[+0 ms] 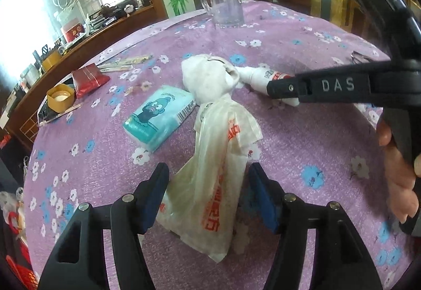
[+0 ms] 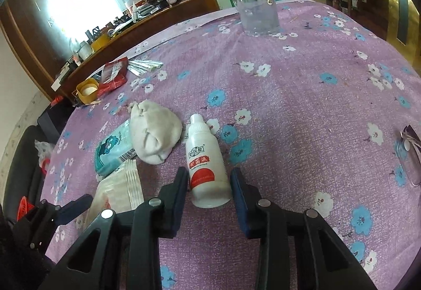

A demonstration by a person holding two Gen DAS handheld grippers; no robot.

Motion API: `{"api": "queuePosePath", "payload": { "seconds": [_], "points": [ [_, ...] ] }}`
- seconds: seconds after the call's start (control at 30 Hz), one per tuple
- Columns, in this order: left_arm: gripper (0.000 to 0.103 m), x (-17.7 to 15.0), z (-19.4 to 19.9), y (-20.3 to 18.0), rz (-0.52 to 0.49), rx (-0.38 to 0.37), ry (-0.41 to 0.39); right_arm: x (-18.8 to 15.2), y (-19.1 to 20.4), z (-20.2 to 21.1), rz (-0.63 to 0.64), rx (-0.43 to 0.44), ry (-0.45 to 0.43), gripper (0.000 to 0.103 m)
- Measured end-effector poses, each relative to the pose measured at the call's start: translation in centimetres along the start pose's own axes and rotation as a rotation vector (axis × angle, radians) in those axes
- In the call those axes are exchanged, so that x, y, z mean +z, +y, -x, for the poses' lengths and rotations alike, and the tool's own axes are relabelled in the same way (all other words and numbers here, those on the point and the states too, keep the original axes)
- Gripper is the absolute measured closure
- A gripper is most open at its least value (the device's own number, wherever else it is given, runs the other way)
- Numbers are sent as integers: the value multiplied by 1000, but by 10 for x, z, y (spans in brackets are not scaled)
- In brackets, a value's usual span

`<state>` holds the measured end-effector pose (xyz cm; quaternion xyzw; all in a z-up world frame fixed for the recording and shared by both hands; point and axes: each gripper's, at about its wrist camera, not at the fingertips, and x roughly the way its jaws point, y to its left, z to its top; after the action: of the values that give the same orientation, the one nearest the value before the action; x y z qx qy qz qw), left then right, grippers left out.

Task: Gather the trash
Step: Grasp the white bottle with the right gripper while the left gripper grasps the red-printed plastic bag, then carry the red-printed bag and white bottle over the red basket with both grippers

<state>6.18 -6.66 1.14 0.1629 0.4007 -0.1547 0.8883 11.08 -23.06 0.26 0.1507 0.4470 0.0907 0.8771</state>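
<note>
In the left wrist view, the left gripper (image 1: pixel 208 182) stands open astride the lower part of a translucent plastic bag (image 1: pixel 210 184) with red print, its pads clear of the film; the bag lies flat on the flowered tablecloth (image 1: pixel 302 137), so nothing appears collected yet. A crumpled white cloth (image 1: pixel 208 76) rests at the bag's twelve o'clock end, a tissue pack (image 1: pixel 160 118) at ten o'clock, and a clear mug (image 1: pixel 226 0), seemingly empty, far off at twelve. In the right wrist view, the right gripper (image 2: pixel 209 184) brackets the base of a small white bottle (image 2: pixel 208 166) lying on the table; whether the pads press it I cannot tell. At ten o'clock sits a yellow cap (image 2: pixel 86 91), with something white inside it. Bottle, cloth and wrappers all remain to be gathered, I judge.
</note>
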Motion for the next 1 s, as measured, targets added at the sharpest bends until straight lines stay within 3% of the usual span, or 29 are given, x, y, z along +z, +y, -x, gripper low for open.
{"api": "queuePosePath", "payload": {
  "seconds": [0.17,0.37,0.57,0.77,1.0],
  "points": [
    [60,-1,2,2,21,0,-22,0,5,-1,28,-26,-2,67],
    [63,-3,11,10,69,-38,-57,-1,4,7,30,-53,-22,71],
    [62,0,36,21,119,-48,-166,1,-2,21,-3,-54,-71,71],
    [62,4,52,37,190,58,-245,1,3,37,4,-58,-140,71],
    [62,3,51,66,300,98,-236,-4,20,56,70,-53,-232,71]
  ]
}}
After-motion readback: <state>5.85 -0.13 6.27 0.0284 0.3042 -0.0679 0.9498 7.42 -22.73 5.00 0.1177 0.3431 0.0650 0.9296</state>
